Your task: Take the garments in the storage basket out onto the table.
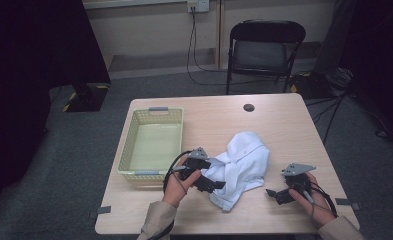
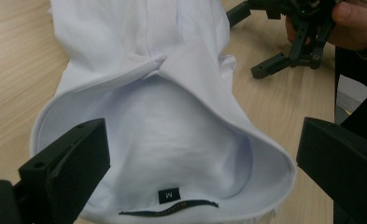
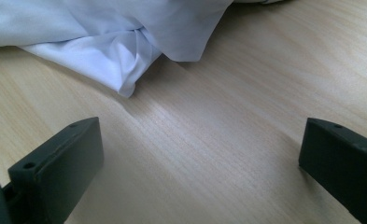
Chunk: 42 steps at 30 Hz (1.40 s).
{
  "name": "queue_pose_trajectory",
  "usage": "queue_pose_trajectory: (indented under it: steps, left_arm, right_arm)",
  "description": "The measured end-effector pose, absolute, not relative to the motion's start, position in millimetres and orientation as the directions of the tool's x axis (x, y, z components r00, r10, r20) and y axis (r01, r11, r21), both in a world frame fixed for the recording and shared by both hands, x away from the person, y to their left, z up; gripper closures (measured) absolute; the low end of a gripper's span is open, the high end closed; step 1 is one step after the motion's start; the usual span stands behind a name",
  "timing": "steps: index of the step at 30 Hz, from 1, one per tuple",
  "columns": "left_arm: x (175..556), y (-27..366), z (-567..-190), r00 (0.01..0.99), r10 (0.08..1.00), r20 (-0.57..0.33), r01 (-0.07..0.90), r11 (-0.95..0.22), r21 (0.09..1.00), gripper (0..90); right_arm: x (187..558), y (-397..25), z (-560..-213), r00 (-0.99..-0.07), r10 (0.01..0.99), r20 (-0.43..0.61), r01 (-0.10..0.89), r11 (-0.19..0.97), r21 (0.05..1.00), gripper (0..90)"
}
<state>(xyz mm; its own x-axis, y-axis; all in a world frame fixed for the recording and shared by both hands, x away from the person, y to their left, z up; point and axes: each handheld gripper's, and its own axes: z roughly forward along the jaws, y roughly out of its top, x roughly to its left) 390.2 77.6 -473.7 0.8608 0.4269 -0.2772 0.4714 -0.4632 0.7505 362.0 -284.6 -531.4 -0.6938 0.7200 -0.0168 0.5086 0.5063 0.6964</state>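
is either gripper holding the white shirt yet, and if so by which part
Nothing is held. The left gripper has its jaws wide open around the collar end of the white shirt, not clamped. The right gripper is open over bare table, apart from the cloth.

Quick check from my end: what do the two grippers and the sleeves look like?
Both grippers, left and right, are black with two blocky jaws and a grey three-cornered plate on top. A black cable loops from the left one; another trails from the right. Both sleeves are beige.
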Motion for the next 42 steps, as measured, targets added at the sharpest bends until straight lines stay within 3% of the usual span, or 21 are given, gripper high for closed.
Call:
queue_pose_trajectory:
  steps: [42]
  left_arm:
    - [362.9,121.8,-482.0,0.855,0.442,-0.271,0.482,-0.483,0.731,2.5]
  right_arm:
    - [362.0,-284.6,-531.4,-0.694,0.72,-0.017,0.509,0.506,0.696,0.0]
